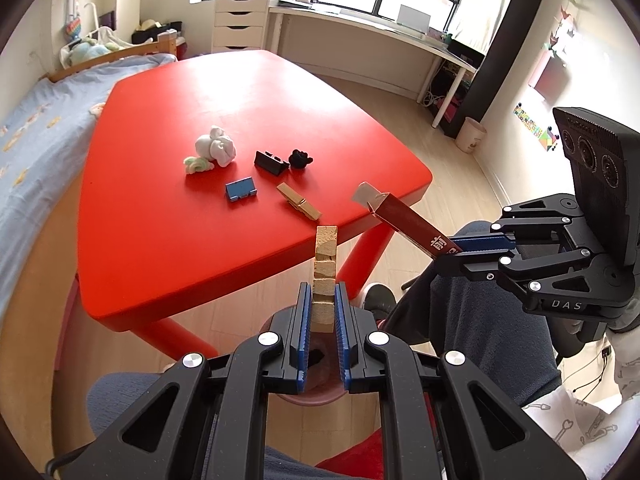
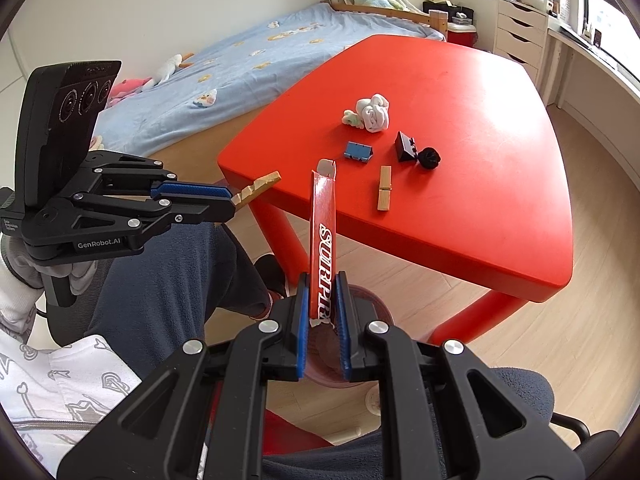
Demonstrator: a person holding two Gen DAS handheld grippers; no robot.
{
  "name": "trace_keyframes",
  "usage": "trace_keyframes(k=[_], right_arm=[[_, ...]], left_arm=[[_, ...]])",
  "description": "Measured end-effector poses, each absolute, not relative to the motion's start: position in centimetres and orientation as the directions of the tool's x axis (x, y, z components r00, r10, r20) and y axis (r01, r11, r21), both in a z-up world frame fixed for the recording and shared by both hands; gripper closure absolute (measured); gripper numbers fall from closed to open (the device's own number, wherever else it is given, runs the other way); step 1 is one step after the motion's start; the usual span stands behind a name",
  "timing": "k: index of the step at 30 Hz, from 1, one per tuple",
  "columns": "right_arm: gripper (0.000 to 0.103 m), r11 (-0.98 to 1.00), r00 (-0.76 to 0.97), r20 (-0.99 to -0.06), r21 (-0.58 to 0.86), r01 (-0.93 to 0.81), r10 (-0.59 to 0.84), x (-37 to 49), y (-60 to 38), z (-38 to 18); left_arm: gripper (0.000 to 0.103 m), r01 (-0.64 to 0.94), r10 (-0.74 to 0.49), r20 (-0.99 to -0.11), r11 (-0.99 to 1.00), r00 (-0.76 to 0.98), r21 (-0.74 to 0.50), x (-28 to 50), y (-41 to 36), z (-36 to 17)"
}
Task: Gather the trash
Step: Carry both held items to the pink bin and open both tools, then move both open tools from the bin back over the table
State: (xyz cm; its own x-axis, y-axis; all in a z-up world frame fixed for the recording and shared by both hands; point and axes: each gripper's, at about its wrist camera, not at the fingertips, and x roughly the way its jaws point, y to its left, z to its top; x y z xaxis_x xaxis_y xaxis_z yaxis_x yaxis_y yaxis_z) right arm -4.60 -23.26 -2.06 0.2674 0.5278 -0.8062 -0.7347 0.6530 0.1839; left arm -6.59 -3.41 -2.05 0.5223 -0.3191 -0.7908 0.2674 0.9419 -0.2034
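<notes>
Between my left gripper's [image 1: 324, 300] pads I hold a wooden clothespin [image 1: 325, 276], clamped. My right gripper [image 2: 323, 300] is closed on a red wrapper box [image 2: 323, 236]. Both hang short of the red table [image 1: 168, 240]. Ahead on it lie a crumpled tissue [image 1: 216, 151], two clips and another clothespin [image 1: 299, 201].

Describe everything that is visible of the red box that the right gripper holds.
The red box is a long, narrow carton, apparently cardboard, with white letters reading "SURPRI" along its side. Its far end is torn open, showing a pale inner flap. The right gripper is shut on its near end, both blue pads pressing its sides. It points forward toward the red table, held in the air and touching nothing else.
</notes>
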Motion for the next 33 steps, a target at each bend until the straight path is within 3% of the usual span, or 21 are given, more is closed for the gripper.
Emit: trace_keyframes(k=[2, 3, 4, 5, 6, 9, 12, 33], right_arm=[[0.084, 0.654, 0.261, -0.809, 0.189, -0.733, 0.526, -4.5, -23.3, -2.3], [0.077, 0.657, 0.264, -0.812, 0.183, -0.731, 0.520, -4.4, -23.4, -2.4], [0.052, 0.661, 0.268, -0.813, 0.180, -0.728, 0.516, -4.4, -23.4, -2.5], [0.028, 0.669, 0.277, -0.812, 0.178, -0.722, 0.514, -4.3, -23.5, -2.5], [0.022, 0.678, 0.290, -0.806, 0.176, -0.714, 0.516, -4.3, -23.7, -2.4], [0.007, 0.693, 0.308, -0.801, 0.174, -0.699, 0.513, -4.1, -24.0, -2.3], [0.003, 0.698, 0.304, -0.803, 0.182, -0.692, 0.512, -3.8, -24.1, -2.3], [0.003, 0.720, 0.296, -0.804, 0.219, -0.659, 0.515, -3.1, -24.6, -2.3]], left_arm=[[0.085, 0.270, -0.319, -0.791, 0.942, 0.522, -0.201, -6.6, -3.5, -2.0], [0.070, 0.267, -0.313, -0.793, 0.944, 0.522, -0.196, -6.6, -3.5, -2.1], [0.057, 0.258, -0.303, -0.792, 0.947, 0.529, -0.190, -6.6, -3.4, -2.1], [0.036, 0.246, -0.295, -0.787, 0.951, 0.541, -0.187, -6.6, -3.1, -2.1], [0.022, 0.238, -0.296, -0.783, 0.952, 0.548, -0.194, -6.6, -2.9, -2.1], [0.013, 0.217, -0.280, -0.784, 0.958, 0.554, -0.189, -6.5, -2.5, -2.1], [0.008, 0.203, -0.272, -0.788, 0.961, 0.552, -0.190, -6.4, -2.2, -2.3], [0.008, 0.162, -0.259, -0.783, 0.966, 0.565, -0.203, -6.4, -1.4, -2.2]])
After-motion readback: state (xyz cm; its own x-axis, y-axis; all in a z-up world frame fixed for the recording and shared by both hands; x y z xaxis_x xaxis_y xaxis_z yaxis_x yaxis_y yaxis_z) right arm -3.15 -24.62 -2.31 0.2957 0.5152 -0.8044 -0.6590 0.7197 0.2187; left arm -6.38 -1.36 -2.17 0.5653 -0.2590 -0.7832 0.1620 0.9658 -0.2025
